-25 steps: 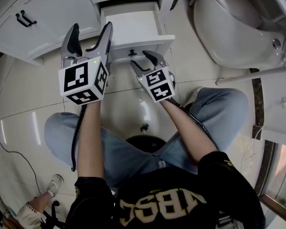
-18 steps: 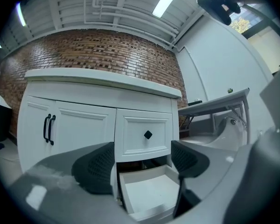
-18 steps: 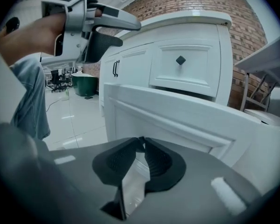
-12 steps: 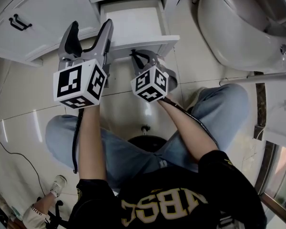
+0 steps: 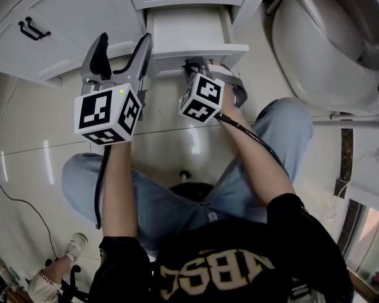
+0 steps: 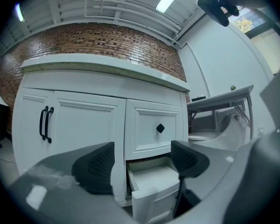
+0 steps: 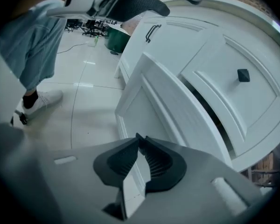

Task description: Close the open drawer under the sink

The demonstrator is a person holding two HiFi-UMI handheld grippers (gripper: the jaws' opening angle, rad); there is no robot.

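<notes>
The drawer was the bottom one in the white cabinet under the sink. It sat pulled part of the way out, and it looked bare inside. Right above it was a shut drawer with a small black knob. Next to that were two doors with long black handles. The right gripper was squeezed tight with nothing in it. It tipped down, and its closed tip was right at the white front of the drawer. I could not tell for sure if the tip was pressing on the front or was just a tiny bit off it. The left gripper was spread wide and held nothing. It pointed flat at the cabinet, just beside the drawer, and did not touch it. The person sat low over the shiny tiled floor, with legs in blue jeans under the arms. I think the step in hand was getting the closed right gripper onto the drawer front to push it. The drawer was not shut yet. The next move would need a straight, steady push into the cabinet, so the drawer slides in flat and does not go crooked. The push should go on until the front sits even with the drawer above it.
</notes>
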